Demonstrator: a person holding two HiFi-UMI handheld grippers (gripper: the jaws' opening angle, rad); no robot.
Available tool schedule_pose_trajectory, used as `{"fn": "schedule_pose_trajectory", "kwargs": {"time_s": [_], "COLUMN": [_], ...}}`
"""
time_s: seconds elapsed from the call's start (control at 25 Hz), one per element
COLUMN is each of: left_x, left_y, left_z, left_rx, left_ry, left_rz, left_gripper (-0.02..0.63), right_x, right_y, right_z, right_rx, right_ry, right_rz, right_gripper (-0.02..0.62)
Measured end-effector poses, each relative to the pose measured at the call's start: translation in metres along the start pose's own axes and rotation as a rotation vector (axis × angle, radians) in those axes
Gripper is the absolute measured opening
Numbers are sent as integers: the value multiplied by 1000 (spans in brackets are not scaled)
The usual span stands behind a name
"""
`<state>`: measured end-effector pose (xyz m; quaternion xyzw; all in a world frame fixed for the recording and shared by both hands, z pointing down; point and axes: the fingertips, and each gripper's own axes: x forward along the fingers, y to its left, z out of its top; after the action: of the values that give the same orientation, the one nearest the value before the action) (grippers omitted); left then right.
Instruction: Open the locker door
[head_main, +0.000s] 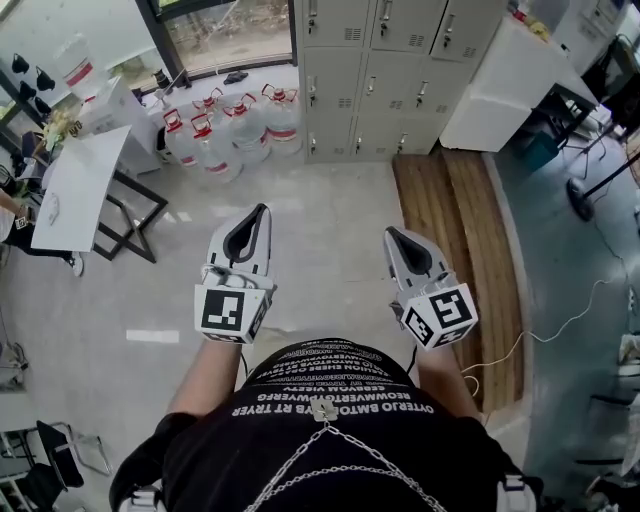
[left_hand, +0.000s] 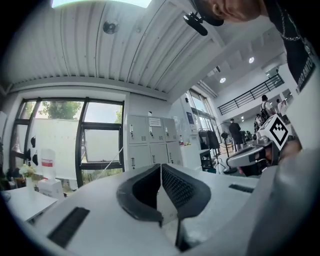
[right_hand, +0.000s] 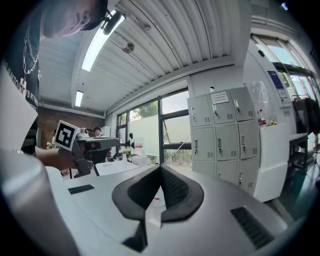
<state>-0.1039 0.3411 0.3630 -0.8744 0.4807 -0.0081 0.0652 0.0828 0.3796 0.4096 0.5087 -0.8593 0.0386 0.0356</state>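
Closest to me, both tools sit level in front of my chest. My left gripper (head_main: 262, 212) is clenched, its dark pads meeting with nothing between them, and my right gripper (head_main: 391, 233) is clenched and empty in the same way. Beyond them is bare floor (head_main: 330, 230), so I judge the job has not really begun. To my right a wooden platform (head_main: 455, 230) runs towards the far wall, and a thin cable (head_main: 560, 325) trails across the floor past it. If I drift that way while watching the doors, I could catch my foot on the platform's edge or on the cable. Further off on my left stands a white table (head_main: 85, 185), and past it a cluster of water jugs (head_main: 225, 130) crowds the floor right up to the left foot of the lockers (head_main: 390, 75). These stand against the far wall, well apart from both tools, every door looking shut. A white cabinet (head_main: 505, 85) sits just beside them on the right, so the end doors have little room for me to stand. The handles (right_hand: 218, 145) look small and narrow. If I arrive with the jaws clenched like this, I would only knock against a handle, not hook it. A grip set off-centre could slip off when I pull. The task also doesn't say which door, so I could take the wrong one.
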Motion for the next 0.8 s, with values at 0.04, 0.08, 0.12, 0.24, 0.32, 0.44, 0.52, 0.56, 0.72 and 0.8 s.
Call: {"fn": "schedule_pose_trajectory", "kwargs": {"time_s": [0.04, 0.08, 0.12, 0.24, 0.32, 0.44, 0.52, 0.56, 0.72, 0.8], "left_x": [0, 1, 1, -1, -4, -6, -8, -9, -9, -6], "left_y": [-2, -4, -6, -10, -13, -17, -19, -19, -11, -3], "left_z": [2, 4, 4, 5, 7, 3, -2, -4, -14, -20], "left_rx": [-6, -11, -13, -13, -11, -18, -20, -17, -21, -27], "left_ry": [-6, -5, 2, 41, 52, 77, 104, 118, 157, 173], "left_rz": [-5, -11, -18, -27, -30, -53, -70, -74, -76, -74], "left_gripper": [-2, -2, -2, -2, -2, -2, -2, -2, -2, -2], "right_x": [-1, -2, -2, -5, -8, -9, -8, -7, -2, 2], "right_y": [-2, -3, -4, -6, -7, -10, -11, -12, -20, -26], "right_z": [1, 2, 2, 2, 4, 6, 5, 3, -5, -9], "right_rx": [3, 6, 8, 19, 24, 34, 53, 63, 94, 111], "right_ry": [-5, -11, -12, -1, -3, -16, -18, -15, 0, 7], "right_rz": [2, 2, 0, -1, 1, -5, -7, -6, -25, -40], "right_gripper": [-5, -5, -4, 1, 26, 50, 64, 67, 79, 87]}}
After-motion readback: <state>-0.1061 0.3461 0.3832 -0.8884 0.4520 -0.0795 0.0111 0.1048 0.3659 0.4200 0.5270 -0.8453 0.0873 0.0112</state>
